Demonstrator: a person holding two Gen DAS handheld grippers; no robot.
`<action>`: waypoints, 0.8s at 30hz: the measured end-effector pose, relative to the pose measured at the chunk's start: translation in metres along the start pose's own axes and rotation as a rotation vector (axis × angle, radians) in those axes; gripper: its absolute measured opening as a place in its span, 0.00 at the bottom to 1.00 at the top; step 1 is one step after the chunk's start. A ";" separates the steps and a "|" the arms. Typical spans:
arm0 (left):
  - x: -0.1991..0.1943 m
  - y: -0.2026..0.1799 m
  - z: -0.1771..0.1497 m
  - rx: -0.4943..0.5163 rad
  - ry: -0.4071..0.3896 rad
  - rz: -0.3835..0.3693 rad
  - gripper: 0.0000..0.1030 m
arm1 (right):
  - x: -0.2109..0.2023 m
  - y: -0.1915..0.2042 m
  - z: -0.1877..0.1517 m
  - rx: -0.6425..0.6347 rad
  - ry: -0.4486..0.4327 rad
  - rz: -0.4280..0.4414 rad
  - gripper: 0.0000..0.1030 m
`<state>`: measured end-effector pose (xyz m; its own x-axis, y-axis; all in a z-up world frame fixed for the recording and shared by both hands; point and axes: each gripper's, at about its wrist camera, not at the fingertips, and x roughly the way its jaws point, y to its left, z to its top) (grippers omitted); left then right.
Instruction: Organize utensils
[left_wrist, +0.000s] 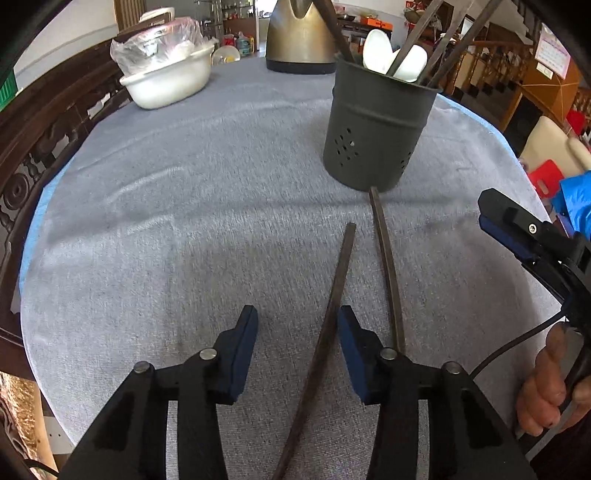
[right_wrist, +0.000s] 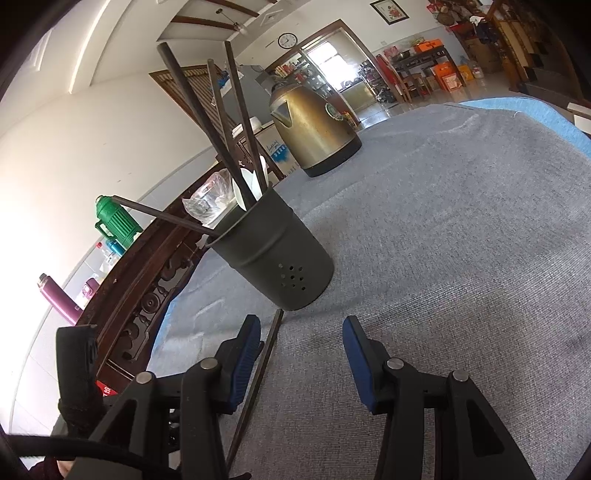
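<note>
Grey cloth: covers the surface (left_wrist: 184, 221).
Holder: dark perforated utensil cup (left_wrist: 376, 125), upright, with chopsticks and white spoons inside.
Loose chopsticks: two dark ones (left_wrist: 332, 314) lie side by side before the cup.
Left hand-held gripper (left_wrist: 297, 354): jaws apart, one chopstick between them, right pad beside it.
Right hand-held gripper (right_wrist: 301, 362): released, nothing between its pads.

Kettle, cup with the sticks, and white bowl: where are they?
Kettle (right_wrist: 314, 129): right wrist view, on its gold body.
Cup (left_wrist: 373, 129): left wrist view, on its dark side wall.
White bowl (left_wrist: 166, 83): left wrist view, on its outer wall.
</note>
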<state>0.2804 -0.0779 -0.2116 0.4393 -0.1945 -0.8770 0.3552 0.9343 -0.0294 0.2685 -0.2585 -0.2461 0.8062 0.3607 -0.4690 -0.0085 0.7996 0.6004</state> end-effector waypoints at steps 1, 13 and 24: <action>0.000 -0.002 0.000 0.006 -0.003 0.002 0.43 | 0.000 0.000 0.000 0.002 0.002 0.003 0.49; -0.010 -0.007 0.007 -0.010 -0.047 -0.056 0.06 | 0.001 -0.003 0.001 0.010 0.009 -0.002 0.49; 0.001 0.014 0.032 -0.131 -0.020 -0.059 0.06 | 0.002 -0.004 0.000 0.012 0.014 -0.012 0.49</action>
<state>0.3124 -0.0744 -0.1976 0.4378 -0.2551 -0.8621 0.2704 0.9519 -0.1444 0.2701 -0.2606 -0.2494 0.7979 0.3574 -0.4853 0.0084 0.7985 0.6020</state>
